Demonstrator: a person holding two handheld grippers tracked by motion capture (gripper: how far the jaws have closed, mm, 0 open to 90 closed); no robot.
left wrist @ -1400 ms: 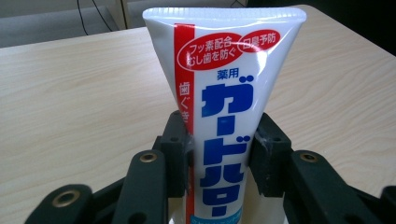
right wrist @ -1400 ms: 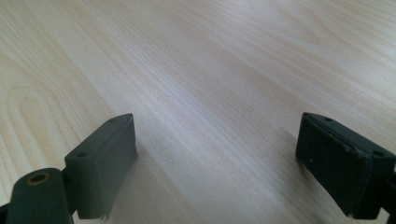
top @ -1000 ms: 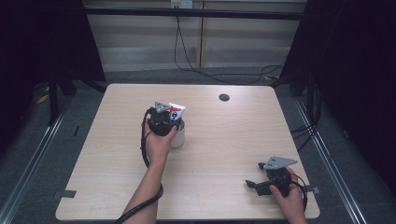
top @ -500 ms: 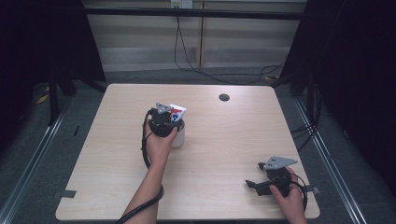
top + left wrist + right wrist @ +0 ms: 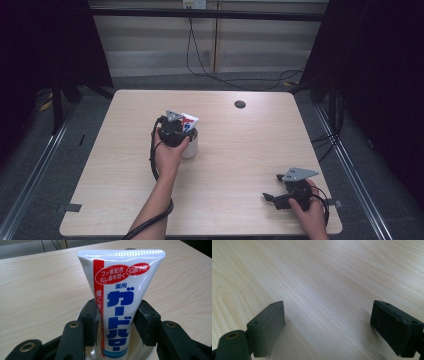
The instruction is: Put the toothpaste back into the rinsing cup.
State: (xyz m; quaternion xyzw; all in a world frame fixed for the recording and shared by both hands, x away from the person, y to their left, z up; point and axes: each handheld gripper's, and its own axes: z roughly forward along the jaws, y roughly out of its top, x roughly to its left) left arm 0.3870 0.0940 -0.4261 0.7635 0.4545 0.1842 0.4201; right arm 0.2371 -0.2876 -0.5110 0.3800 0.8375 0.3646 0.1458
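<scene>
- Left tongs (image 5: 113, 322): clamped on a toothpaste tube (image 5: 119, 302), one black jaw pressed to each side of its lower body. In the high view the left tongs (image 5: 186, 131) sit directly above a white cup (image 5: 191, 148) near the middle of the worktop (image 5: 240, 150).
- Toothpaste tube: upright, crimped flat end on top, printed face toward the left gripper view. Its lower end stands inside the rim of the white cup (image 5: 85, 312). Whether the cap touches the cup floor cannot be told.
- Right tongs (image 5: 329, 325): spread wide with nothing between the jaws; bare wood grain lies beneath them. In the high view the right tongs (image 5: 272, 198) rest low near the front right corner, well apart from the cup.
- Worktop: a dark round spot (image 5: 240, 104) lies near the far edge. Cables trail across the floor beyond.
- Progress, as judged: the tube appears to be at the final stage of placement into the cup. Transport and alignment look complete.
- Remaining, as judged: unclamp the left tongs and lift them away without tipping the tube or dragging the cup. The tube is tall against the cup, so it will likely lean on the rim.
</scene>
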